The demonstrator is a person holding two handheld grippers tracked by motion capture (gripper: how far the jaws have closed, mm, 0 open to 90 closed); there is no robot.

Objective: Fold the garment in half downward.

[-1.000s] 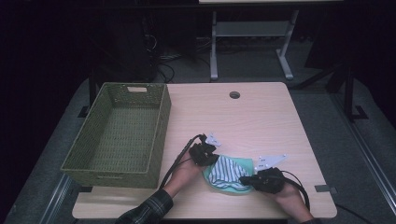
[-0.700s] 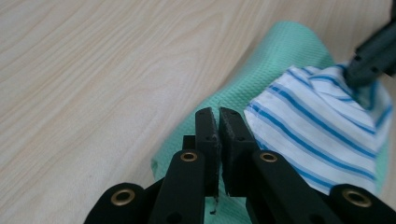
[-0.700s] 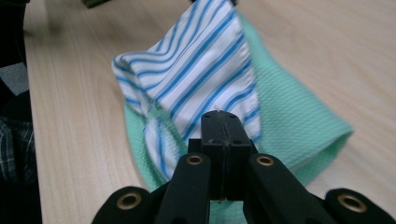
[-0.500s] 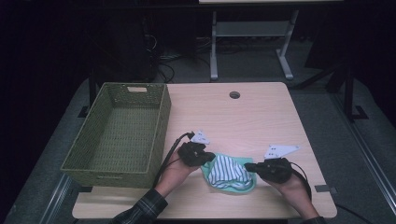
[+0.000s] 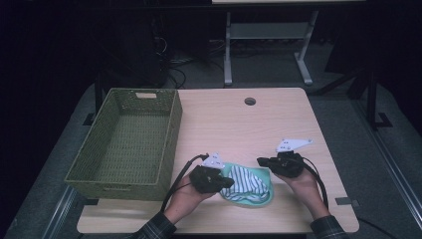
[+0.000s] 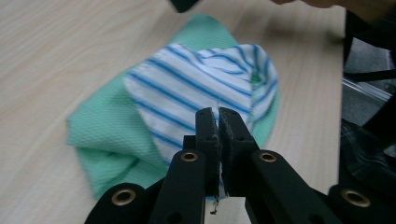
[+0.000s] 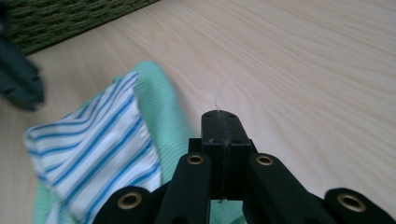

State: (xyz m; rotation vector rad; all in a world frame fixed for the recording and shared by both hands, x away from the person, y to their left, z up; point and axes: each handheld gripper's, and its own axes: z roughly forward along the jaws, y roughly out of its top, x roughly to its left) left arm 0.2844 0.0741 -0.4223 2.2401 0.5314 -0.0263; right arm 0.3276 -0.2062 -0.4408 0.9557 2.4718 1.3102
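While you hold both tongs closed with nothing gripped, the folded striped cloth (image 5: 247, 185) lies between them at the near tabletop (image 5: 234, 124) edge. Left tongs (image 5: 226, 182) touch its 9 o'clock side, right tongs (image 5: 261, 161) sit at its 1 o'clock. Green basket (image 5: 127, 139) sits farther off at 10 o'clock.

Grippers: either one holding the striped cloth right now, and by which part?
Nothing is held. The left gripper and right gripper both have their jaws shut with no fabric between them, and the green-and-striped cloth lies folded on the table.
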